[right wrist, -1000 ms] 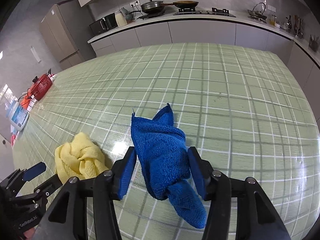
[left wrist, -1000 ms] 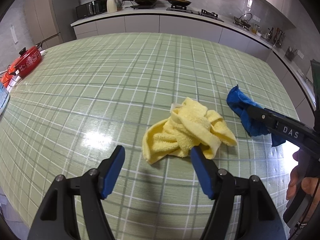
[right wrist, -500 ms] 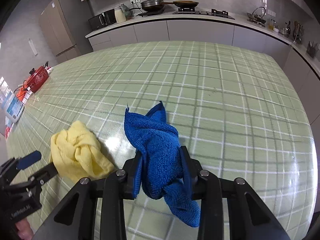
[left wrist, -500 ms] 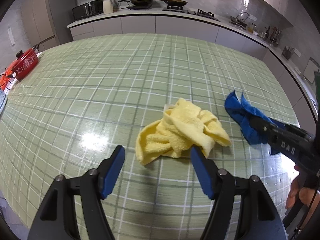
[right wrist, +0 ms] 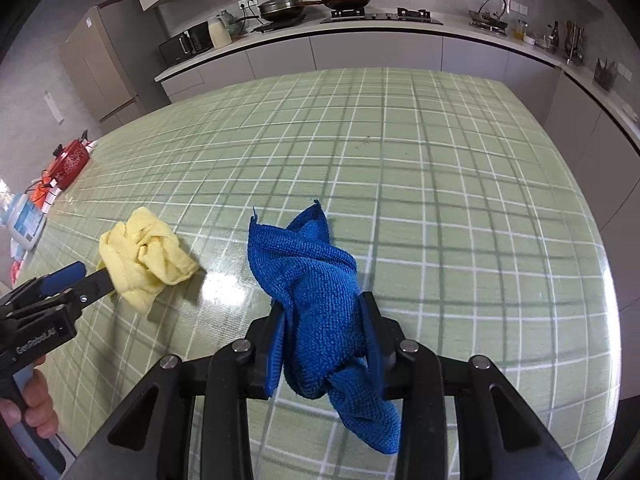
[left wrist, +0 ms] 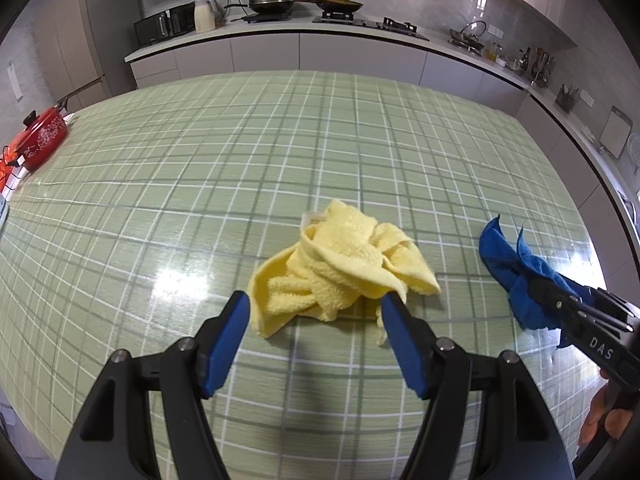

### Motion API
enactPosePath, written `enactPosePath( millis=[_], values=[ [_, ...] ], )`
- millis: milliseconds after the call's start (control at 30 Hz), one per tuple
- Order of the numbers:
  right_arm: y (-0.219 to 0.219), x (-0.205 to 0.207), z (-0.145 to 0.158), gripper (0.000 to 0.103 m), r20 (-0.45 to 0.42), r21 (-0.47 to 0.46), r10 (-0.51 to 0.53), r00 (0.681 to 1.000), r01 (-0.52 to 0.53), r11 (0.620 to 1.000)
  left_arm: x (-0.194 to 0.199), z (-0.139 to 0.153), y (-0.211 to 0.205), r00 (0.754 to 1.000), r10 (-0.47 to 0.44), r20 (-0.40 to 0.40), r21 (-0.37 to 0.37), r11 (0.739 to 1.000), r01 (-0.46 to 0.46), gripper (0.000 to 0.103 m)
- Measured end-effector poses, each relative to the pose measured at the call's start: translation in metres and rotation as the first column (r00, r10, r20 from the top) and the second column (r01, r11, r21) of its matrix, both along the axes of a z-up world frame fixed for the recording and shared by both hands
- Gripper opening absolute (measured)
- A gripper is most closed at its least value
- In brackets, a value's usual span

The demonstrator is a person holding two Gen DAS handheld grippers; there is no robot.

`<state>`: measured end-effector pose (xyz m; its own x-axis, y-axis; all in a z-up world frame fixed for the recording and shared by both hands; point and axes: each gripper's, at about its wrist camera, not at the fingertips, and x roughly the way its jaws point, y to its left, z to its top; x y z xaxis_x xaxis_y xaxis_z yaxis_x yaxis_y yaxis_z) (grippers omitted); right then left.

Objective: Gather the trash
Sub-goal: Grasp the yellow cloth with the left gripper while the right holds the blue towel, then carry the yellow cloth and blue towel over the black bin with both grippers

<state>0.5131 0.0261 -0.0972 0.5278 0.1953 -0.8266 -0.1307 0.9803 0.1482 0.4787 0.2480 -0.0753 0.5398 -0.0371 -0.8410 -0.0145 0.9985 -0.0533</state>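
Right tongs [right wrist: 324, 344]: clenched on the blue cloth [right wrist: 316, 296]. The jaws have just been closing, with the cloth between them; both pads now press into its bunched middle. One end of the cloth stands up ahead of the jaws, the other hangs below them. Whether the lower end touches the desk [right wrist: 460, 184] cannot be told from the right wrist view.

Left tongs [left wrist: 316, 312]: released, jaws standing apart with nothing between the pads.

Yellow cloth [left wrist: 336, 272]: crumpled on the desk, directly ahead of the left tongs and just beyond their tips. Its near edge lies about level with the tips, and the right-hand pad looks to be touching or nearly touching a fold. The heap's long axis runs roughly across the gap between the jaws, spilling slightly past the right-hand pad. The blue cloth is well to the right of the yellow cloth.

Judgement: the left hand is plainly the nearer to the yellow cloth; a short forward and downward advance should bring the heap between the pads.

No trash bin shows in either view. The red pot [left wrist: 40, 142] stands far to the left of the yellow cloth, at the desk edge.
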Motion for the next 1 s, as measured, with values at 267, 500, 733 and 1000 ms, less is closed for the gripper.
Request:
enactPosePath(
  millis=[267,500,733,1000],
  values=[
    [0.002,0.003,0.002,0.056,0.022,0.045,0.009,1.0,-0.01,0.999,0.007,-0.003,-0.005,1.0,-0.026,-0.004,-0.027,0.999,0.026,0.075],
    [0.01,0.009,-0.002,0.056,0.024,0.029,-0.01,1.0,0.009,1.0,0.028,-0.012,-0.019,0.997,-0.072,-0.014,-0.068,0.995,0.071,0.076],
    [0.022,0.01,-0.005,0.039,0.028,-0.013,0.003,1.0,-0.002,1.0,0.039,-0.022,-0.023,0.996,-0.087,0.0,-0.1,0.991,0.087,0.043],
    [0.018,0.006,-0.002,0.029,0.046,0.001,-0.007,0.999,0.007,1.0,0.026,-0.014,-0.015,0.996,-0.084,0.03,-0.129,0.988,0.087,0.032]
  ],
)
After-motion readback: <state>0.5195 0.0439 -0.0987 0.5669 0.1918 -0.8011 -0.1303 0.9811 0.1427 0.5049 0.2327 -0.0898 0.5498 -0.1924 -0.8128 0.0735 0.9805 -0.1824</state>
